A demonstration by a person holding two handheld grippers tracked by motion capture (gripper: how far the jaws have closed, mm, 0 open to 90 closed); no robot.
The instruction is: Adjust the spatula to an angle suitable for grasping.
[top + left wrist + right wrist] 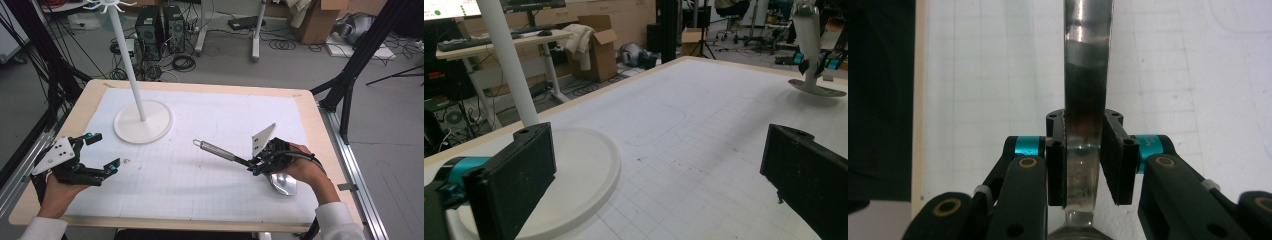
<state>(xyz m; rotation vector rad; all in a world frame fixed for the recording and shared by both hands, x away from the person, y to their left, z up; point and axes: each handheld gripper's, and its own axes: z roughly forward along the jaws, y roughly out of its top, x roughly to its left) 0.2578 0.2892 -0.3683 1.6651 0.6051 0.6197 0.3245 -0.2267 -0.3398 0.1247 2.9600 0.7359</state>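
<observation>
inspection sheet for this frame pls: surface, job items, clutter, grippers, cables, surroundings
Surface: table under a white gridded mat, small dark specks.
Job's things: metal ladle, bowl near the front edge, handle aimed at the white hook stand.
Clutter: nothing seen.
Grippers: right gripper shut on the ladle handle; left gripper open, holding nothing.
Cables: right gripper's cable loops over the hand.
Surroundings: computer towers, floor cables, cardboard box.

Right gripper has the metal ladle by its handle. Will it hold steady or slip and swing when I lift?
The ladle looks rigid polished steel, so it likely won't flex. The right gripper pinches a smooth flat handle, so it may slip or pivot. Its bowl sits behind the grip, probably making that end sag.
</observation>
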